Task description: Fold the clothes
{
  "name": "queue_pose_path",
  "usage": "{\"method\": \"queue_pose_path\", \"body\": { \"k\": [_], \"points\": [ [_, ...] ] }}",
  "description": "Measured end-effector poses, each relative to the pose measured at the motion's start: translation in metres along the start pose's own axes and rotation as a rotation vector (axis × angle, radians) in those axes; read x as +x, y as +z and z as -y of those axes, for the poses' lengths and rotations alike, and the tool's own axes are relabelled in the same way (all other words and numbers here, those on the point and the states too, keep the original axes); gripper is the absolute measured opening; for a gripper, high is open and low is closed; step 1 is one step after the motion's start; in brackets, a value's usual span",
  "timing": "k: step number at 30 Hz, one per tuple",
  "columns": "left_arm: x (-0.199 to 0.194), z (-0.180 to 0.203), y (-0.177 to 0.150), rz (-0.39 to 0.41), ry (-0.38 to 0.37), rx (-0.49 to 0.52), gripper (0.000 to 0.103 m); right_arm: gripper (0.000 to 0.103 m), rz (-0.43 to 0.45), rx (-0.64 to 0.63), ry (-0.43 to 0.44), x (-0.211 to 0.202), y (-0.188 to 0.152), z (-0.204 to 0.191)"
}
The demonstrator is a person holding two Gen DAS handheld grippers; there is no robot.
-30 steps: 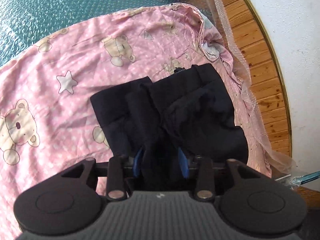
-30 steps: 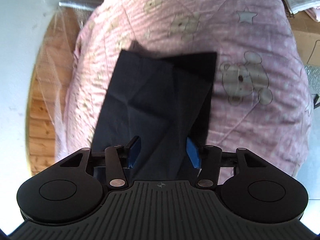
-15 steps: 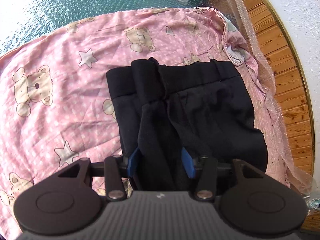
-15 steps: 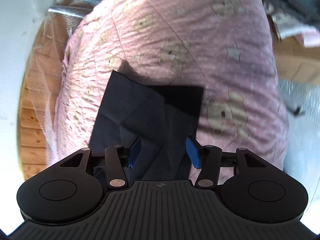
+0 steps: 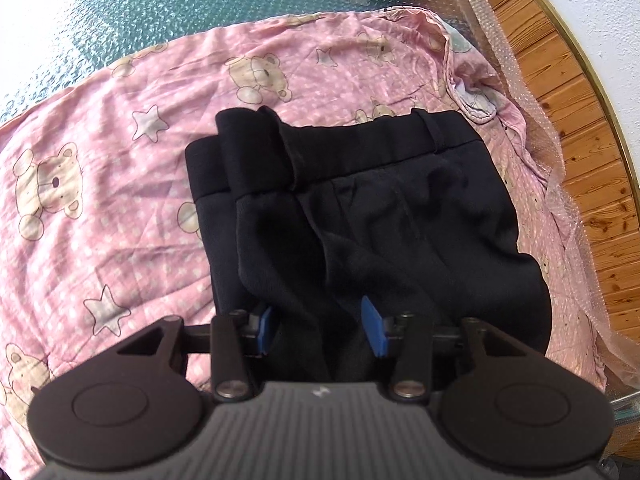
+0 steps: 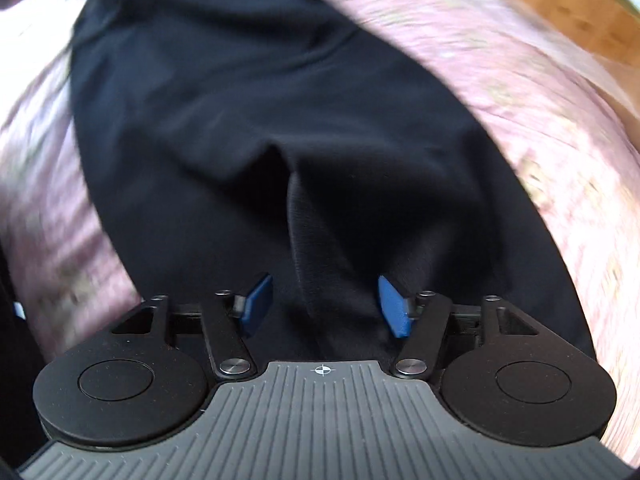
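A dark navy pair of shorts (image 5: pixel 360 208) lies folded on a pink bear-print blanket (image 5: pixel 100 200), waistband at the far side. My left gripper (image 5: pixel 320 328) is over its near edge, blue pads apart, with cloth lying between them. In the blurred right wrist view the same dark garment (image 6: pixel 248 120) fills the frame. My right gripper (image 6: pixel 324 304) is low over it, pads apart with a fold of cloth between them. Whether either one grips the cloth is hidden.
The blanket covers a round table with a wooden rim (image 5: pixel 592 160) and a green textured top (image 5: pixel 140 20). Clear bubble wrap (image 5: pixel 560 184) hangs along the right edge. A white wall (image 5: pixel 608 8) stands beyond the table.
The shorts have been folded over and now lie flatter, waistband showing. My left gripper has drawn back. My right gripper has swung quickly down and close to the cloth.
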State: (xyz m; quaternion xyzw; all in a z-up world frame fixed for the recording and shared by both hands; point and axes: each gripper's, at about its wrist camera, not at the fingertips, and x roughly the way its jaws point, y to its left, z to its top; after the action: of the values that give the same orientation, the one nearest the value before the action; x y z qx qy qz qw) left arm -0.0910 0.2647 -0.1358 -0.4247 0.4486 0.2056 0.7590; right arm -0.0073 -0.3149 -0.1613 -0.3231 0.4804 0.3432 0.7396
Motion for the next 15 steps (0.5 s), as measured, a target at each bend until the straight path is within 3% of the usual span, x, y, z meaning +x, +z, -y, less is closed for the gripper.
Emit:
{"method": "queue_pose_path", "body": {
  "k": [1,2,7,9,12,15],
  "points": [
    [-0.001,0.001,0.002,0.007,-0.013,0.009,0.012,0.000,-0.006,-0.007,-0.001,0.001,0.002,0.002],
    [-0.005,0.001,0.004,0.020,-0.030,0.023,0.007,0.000,0.012,-0.005,-0.011,-0.006,0.002,0.005],
    [-0.039,-0.024,0.004,0.121,-0.141,-0.009,0.004,0.000,0.130,-0.001,-0.064,-0.080,-0.015,0.000],
    [-0.033,-0.044,-0.002,0.095,-0.100,-0.043,0.006,0.000,0.097,-0.013,-0.053,-0.090,-0.029,-0.012],
    [-0.017,-0.064,-0.010,0.061,-0.043,-0.116,0.030,0.000,0.009,0.002,-0.039,-0.070,-0.053,-0.031],
    [-0.018,-0.071,-0.012,0.074,-0.040,-0.183,0.041,0.000,-0.020,0.050,-0.076,-0.059,-0.068,-0.039]
  ]
}}
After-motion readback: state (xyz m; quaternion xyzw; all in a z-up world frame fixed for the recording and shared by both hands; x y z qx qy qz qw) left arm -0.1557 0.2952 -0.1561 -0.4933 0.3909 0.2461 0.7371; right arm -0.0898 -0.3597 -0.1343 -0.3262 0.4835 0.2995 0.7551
